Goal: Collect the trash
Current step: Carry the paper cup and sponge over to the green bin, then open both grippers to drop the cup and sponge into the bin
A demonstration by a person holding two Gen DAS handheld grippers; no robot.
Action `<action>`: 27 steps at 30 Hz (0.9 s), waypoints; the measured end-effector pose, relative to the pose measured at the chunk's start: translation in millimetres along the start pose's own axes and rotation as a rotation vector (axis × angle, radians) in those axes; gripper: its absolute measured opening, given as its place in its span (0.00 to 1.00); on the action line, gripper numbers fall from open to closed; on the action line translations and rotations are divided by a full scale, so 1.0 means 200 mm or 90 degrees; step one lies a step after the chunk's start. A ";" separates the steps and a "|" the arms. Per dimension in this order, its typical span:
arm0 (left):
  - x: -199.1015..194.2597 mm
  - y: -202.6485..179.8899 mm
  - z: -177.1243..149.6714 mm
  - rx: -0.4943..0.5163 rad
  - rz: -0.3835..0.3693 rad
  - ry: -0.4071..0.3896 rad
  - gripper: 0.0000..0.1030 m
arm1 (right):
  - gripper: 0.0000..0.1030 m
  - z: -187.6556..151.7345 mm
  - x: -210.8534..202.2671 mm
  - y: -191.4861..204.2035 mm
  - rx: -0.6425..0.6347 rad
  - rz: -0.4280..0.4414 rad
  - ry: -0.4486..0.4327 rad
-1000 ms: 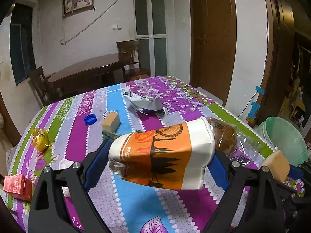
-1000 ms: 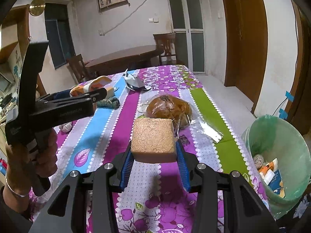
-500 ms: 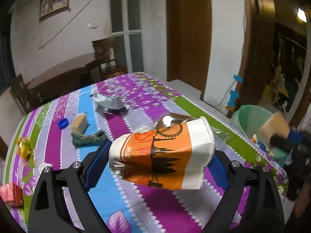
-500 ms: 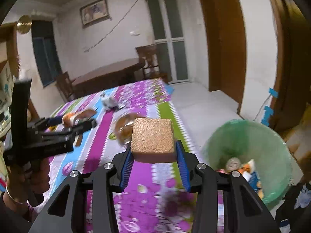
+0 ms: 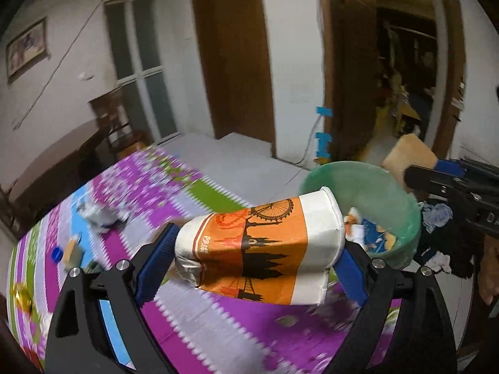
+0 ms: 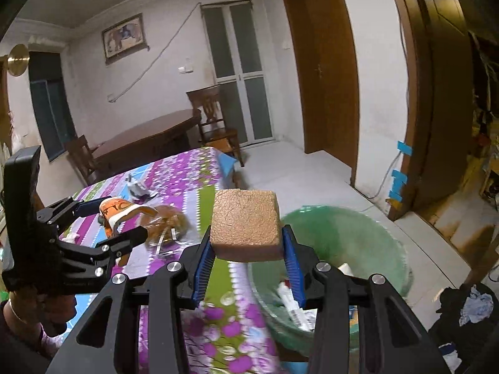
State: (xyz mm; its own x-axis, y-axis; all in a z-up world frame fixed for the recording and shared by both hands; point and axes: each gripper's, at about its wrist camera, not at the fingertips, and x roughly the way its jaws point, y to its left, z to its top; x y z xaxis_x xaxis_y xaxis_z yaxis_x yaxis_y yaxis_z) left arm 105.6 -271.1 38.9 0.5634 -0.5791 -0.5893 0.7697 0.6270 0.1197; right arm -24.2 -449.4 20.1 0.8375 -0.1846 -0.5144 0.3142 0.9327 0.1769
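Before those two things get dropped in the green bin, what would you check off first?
1. Left gripper shut on cup: ok.
2. Right gripper shut on sponge: ok.
3. Bin open, with room: ok.
4. Sponge over the bin: cannot tell; it looks near the rim.
5. Cup over the bin: not ok; it hangs above the tablecloth.
6. Grippers apart: ok.

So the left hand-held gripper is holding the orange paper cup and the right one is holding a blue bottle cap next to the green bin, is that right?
Not quite. The right hand-held gripper is shut on a tan sponge block, not a blue bottle cap; the right wrist view shows it. The rest stands: the left hand-held gripper holds the orange paper cup, next to the green bin.
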 end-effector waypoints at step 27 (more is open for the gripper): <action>0.47 -0.39 0.16 0.128 -0.103 0.073 0.85 | 0.42 0.01 0.12 -0.72 0.094 -0.117 0.118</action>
State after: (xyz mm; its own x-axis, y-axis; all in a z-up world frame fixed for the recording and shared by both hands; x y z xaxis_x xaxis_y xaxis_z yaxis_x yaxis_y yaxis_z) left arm 108.6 -390.8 0.1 0.3995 -0.5929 -0.6992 0.8973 0.4090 0.1659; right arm -49.5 -589.3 -16.6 0.6685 -0.2738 -0.6914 0.5265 0.8309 0.1801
